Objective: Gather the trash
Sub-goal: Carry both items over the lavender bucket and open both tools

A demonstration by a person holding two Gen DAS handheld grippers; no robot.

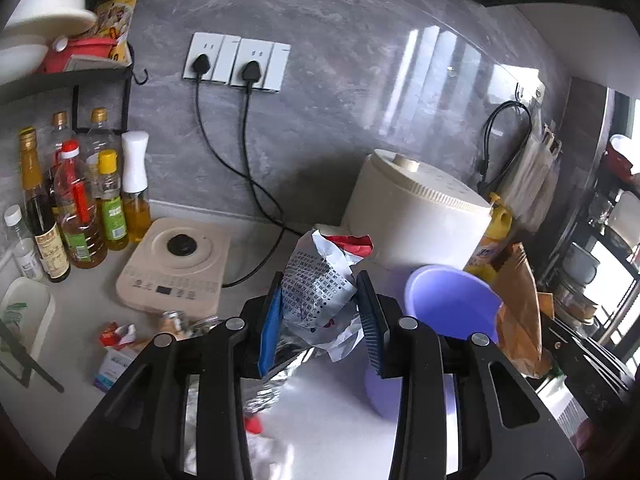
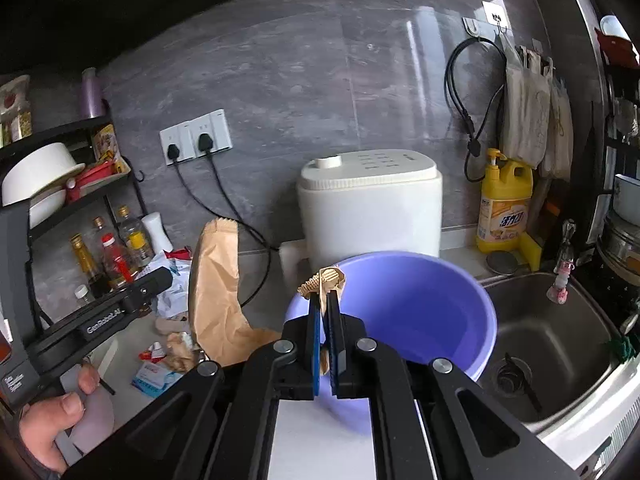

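**kitchenlurker:** Right tongs (image 2: 323, 300) sit closest to the lens, pads pinched together on a brown paper bag (image 2: 216, 292), only a crumpled corner poking out above the tips. Most of that bag hangs off to the side, between the tongs and the purple basin (image 2: 440, 304).

**desk_gremlin:** And the left tongs (image 1: 320, 300)?

**kitchenlurker:** Clamped on a crumpled foil snack wrapper (image 1: 316, 280), printed side up, shiny inside spilling down toward the camera. It's lifted off the desk (image 1: 80, 344) and sits just beside the basin rim.

**desk_gremlin:** What's in the way?

**kitchenlurker:** White rice cooker (image 2: 368, 204) stands right behind the basin. Beige induction hob (image 1: 176, 264) sits further along, two black cords (image 1: 248, 176) running up to wall sockets (image 1: 236, 62). Oil and sauce bottles (image 1: 76, 212) crowd the corner under a black rack (image 1: 72, 76).

**desk_gremlin:** More trash?

**kitchenlurker:** Yep, small wrappers and a little box (image 1: 116, 344) lie on the desk near the hob. Sink (image 2: 552, 340) sits beside the basin, yellow detergent jug (image 2: 505, 204) behind it.
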